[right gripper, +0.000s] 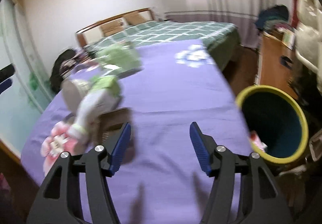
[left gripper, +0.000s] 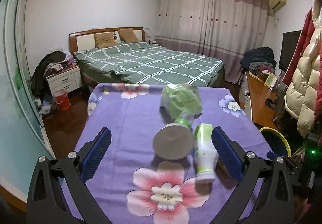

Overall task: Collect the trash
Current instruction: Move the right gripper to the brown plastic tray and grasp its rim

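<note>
Item: left gripper (left gripper: pixel 161 143), jaws wide apart, empty. Between them on the purple floral cloth (left gripper: pixel 124 115): white-green bottle (left gripper: pixel 204 155) lying at 3 o'clock beside the right pad; grey round can (left gripper: pixel 172 142) at 12; green wrapper (left gripper: pixel 181 101) beyond.
Item: right gripper (right gripper: pixel 160 147), jaws apart, empty; yellow-rimmed bin (right gripper: pixel 273 123) at 2 o'clock.
Risk: closing may catch 2 pieces or roll the bottle away.

No text, brand or number can be read in either view. The white-and-green bottle (left gripper: pixel 204 152) lying near the table's (left gripper: pixel 124 115) right edge carries a green printed label, but its lettering is too blurred to make out. The crumpled green wrapper (left gripper: pixel 182 99) toward the table's far edge shows rows of fine print, likewise illegible.
</note>
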Action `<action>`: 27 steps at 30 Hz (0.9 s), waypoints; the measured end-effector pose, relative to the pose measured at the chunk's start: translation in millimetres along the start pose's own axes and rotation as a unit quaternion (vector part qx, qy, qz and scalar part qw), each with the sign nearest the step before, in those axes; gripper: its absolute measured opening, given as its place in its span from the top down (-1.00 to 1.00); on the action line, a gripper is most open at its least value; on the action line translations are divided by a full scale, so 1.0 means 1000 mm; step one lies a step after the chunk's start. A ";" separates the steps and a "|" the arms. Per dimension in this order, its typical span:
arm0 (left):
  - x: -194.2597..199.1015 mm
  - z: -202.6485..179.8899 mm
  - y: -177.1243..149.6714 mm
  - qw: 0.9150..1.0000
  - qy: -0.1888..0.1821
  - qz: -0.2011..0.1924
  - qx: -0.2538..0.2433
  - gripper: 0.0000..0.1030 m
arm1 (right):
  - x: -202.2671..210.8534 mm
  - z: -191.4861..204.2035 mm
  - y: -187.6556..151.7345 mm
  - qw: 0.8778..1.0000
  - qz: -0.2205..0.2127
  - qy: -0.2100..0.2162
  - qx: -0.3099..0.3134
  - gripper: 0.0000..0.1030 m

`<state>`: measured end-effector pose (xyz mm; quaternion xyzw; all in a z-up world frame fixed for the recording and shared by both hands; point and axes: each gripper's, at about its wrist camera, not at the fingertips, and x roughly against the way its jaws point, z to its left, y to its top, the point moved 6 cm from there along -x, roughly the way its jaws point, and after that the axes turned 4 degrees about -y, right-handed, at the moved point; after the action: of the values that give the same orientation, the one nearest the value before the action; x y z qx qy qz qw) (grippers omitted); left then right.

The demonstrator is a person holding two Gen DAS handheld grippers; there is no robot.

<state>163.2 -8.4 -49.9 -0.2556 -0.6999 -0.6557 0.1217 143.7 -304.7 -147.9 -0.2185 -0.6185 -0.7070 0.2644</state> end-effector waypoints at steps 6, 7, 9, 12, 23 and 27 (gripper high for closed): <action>0.004 0.020 -0.019 1.000 0.011 0.007 0.027 -0.91 | -0.010 0.043 -0.006 0.998 0.012 0.015 0.053 -0.46; 0.005 0.023 -0.021 0.999 0.012 0.008 0.031 -0.91 | -0.013 0.047 -0.007 0.998 0.014 0.013 0.059 -0.50; 0.003 0.027 -0.025 0.999 0.012 0.011 0.037 -0.91 | -0.019 0.052 -0.010 0.997 0.021 0.008 0.067 -0.53; 0.001 0.028 -0.029 0.999 0.010 0.015 0.039 -0.91 | -0.030 0.056 -0.012 0.997 0.033 0.001 0.076 -0.53; -0.012 0.022 -0.036 0.999 0.000 0.031 0.038 -0.91 | -0.064 0.057 -0.010 0.995 0.069 -0.006 0.076 -0.51; -0.019 0.020 -0.038 0.999 -0.002 0.039 0.038 -0.91 | -0.068 0.053 -0.011 0.995 0.081 0.002 0.066 -0.30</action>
<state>162.9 7.2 -94.2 -0.2793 -0.7140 -0.6231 0.1552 188.2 -243.7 -192.1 -0.2482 -0.6436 -0.6415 0.3356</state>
